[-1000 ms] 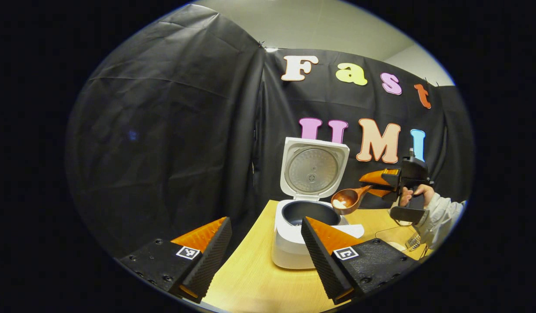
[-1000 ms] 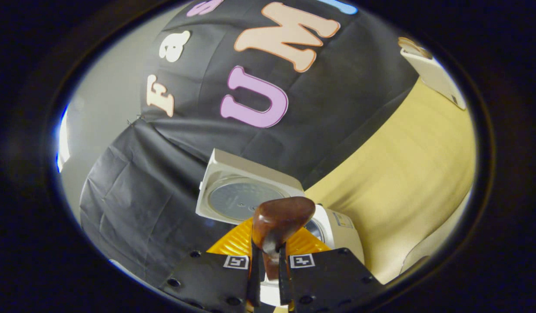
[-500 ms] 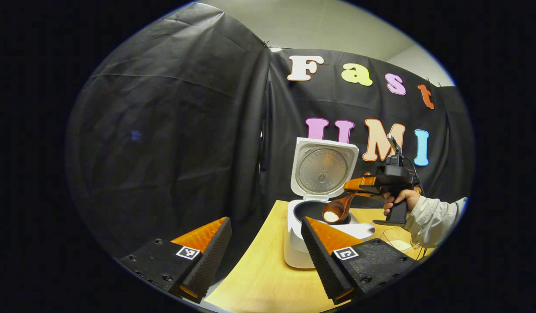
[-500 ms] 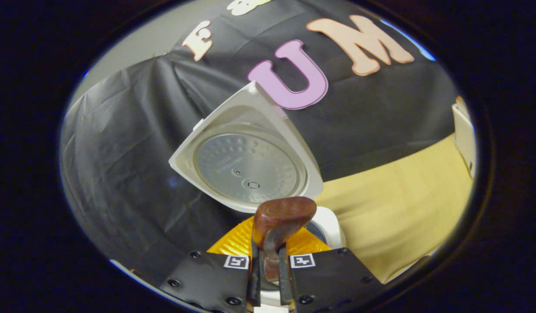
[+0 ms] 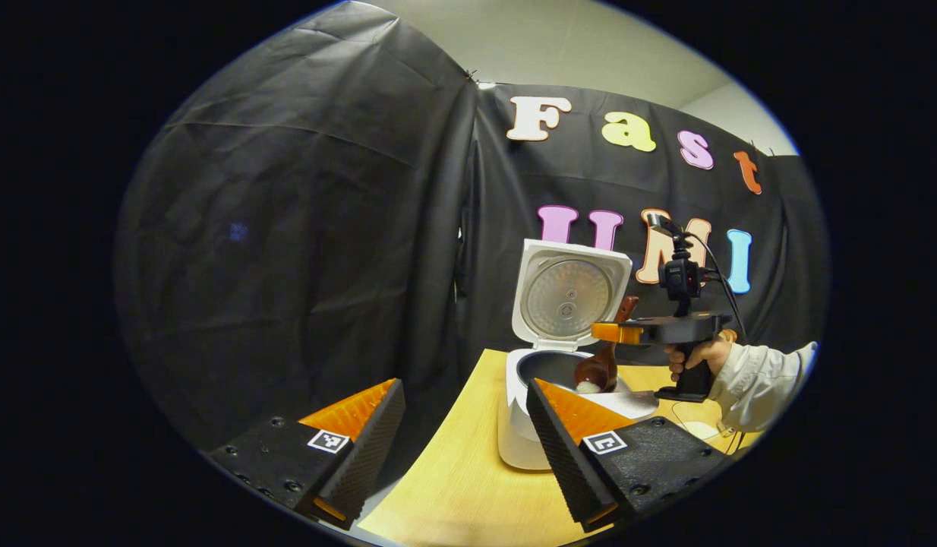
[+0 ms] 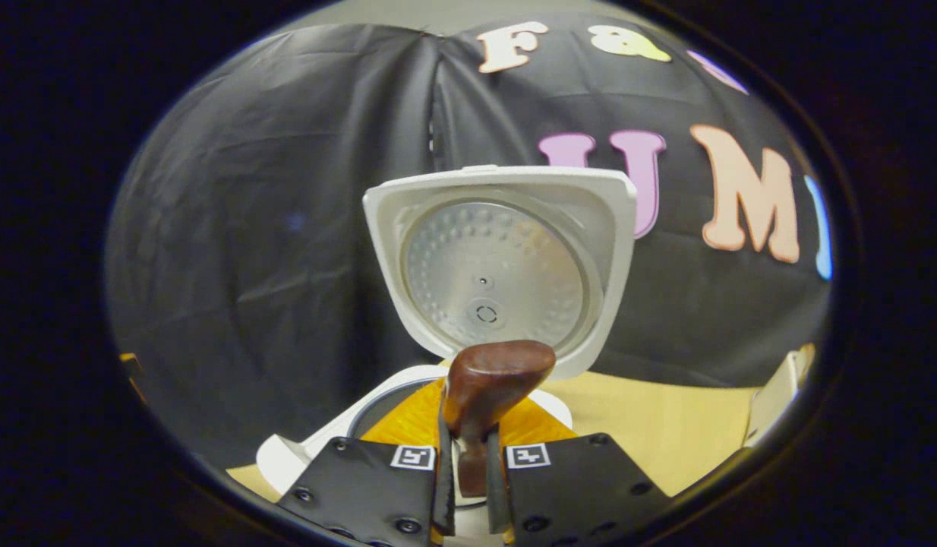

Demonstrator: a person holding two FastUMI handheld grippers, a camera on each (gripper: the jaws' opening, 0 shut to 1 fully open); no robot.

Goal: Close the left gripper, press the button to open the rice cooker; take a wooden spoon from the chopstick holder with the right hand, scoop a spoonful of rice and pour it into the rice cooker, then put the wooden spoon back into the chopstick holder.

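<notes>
The white rice cooker (image 5: 523, 437) stands on the wooden table with its lid (image 5: 571, 292) up and its dark inner pot (image 5: 548, 366) showing. My right gripper (image 5: 619, 333), held by a hand (image 5: 692, 355), hovers over the pot, shut on the handle of the wooden spoon (image 5: 599, 366). The spoon hangs bowl-down into the pot's mouth, with white rice (image 5: 588, 387) at its lower edge. In the right gripper view my right gripper (image 6: 468, 456) clamps the spoon handle (image 6: 493, 376), facing the lid (image 6: 499, 262). My left gripper (image 5: 465, 448) is open near the table's front, holding nothing.
The wooden table (image 5: 453, 486) runs in front of the cooker. A pale clear dish (image 5: 696, 429) sits at the right, behind the left gripper's finger. A white object (image 6: 772, 395) stands at the right edge of the right gripper view. Black cloth walls close the back.
The right gripper moved left over the cooker and rolled, tipping the spoon from level to bowl-down in the pot's mouth. The left gripper stayed open and hardly moved.
</notes>
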